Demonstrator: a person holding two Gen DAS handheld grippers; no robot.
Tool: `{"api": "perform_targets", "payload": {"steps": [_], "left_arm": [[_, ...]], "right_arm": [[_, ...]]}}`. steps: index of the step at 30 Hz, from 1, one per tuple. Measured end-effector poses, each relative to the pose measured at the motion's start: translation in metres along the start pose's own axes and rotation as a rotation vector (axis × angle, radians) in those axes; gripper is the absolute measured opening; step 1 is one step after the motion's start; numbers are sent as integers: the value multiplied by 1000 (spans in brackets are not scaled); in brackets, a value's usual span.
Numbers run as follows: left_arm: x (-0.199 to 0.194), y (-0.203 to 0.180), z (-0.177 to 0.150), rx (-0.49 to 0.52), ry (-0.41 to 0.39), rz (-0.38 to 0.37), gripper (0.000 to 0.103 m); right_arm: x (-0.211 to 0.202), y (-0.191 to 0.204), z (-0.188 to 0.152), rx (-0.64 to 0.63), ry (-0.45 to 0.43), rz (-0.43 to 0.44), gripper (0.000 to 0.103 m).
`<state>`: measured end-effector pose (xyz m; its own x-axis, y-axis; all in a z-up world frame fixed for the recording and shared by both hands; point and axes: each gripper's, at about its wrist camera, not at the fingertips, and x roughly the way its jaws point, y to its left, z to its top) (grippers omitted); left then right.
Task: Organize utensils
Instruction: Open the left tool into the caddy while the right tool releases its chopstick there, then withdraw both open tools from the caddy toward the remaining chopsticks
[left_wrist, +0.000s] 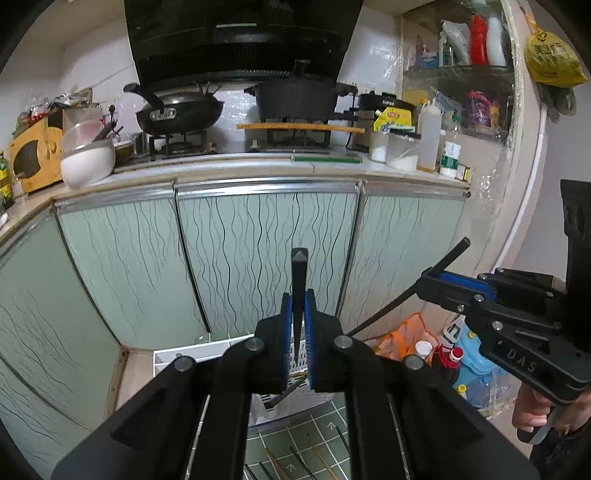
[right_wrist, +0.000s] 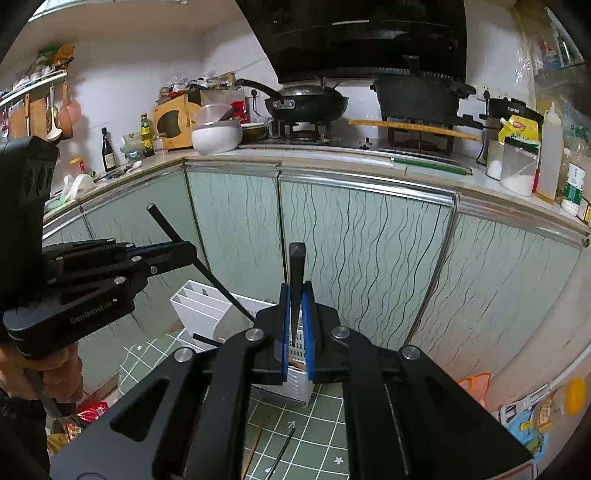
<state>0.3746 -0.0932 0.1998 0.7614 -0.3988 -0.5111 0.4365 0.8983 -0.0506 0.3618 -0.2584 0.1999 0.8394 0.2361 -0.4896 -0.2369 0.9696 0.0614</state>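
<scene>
My left tongs (left_wrist: 299, 325) grip black tapered chopstick (left_wrist: 299, 291), upright, thick end up | right tongs (right_wrist: 297, 317) clamp second black chopstick (right_wrist: 296, 288), likewise vertical.

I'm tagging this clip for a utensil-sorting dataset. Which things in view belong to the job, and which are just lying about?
Job:
- left gripper, shut on black chopstick
- right gripper, shut on second black chopstick
- white utensil holder
- loose chopsticks on the mat

Lying about:
- frying pan
- black pot
- white bowl
- squeeze bottle
</scene>
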Motion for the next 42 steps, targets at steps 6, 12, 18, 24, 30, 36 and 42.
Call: {"api": "perform_targets", "payload": {"steps": [6, 12, 18, 24, 30, 36, 42], "left_arm": [[25, 7, -14, -12, 31, -6, 8], [38, 6, -24, 13, 31, 7, 23], [19, 8, -28, 26, -31, 79, 95], [4, 13, -34, 8, -13, 102, 99], [-22, 12, -43, -18, -22, 111, 99], [-55, 4, -56, -18, -55, 130, 99], [-86, -6, -75, -26, -63, 138, 99]], "right_arm": [[28, -9, -14, 10, 27, 10, 6], [46, -18, -25, 45, 53, 5, 16], [27, -21, -28, 36, 15, -39, 91], [6, -13, -29, 11, -1, -62, 95], [-19, -7, -37, 8, -6, -83, 95], [-46, 4, -52, -4, -13, -90, 95], [-77, 18, -72, -10, -25, -90, 95]]}}
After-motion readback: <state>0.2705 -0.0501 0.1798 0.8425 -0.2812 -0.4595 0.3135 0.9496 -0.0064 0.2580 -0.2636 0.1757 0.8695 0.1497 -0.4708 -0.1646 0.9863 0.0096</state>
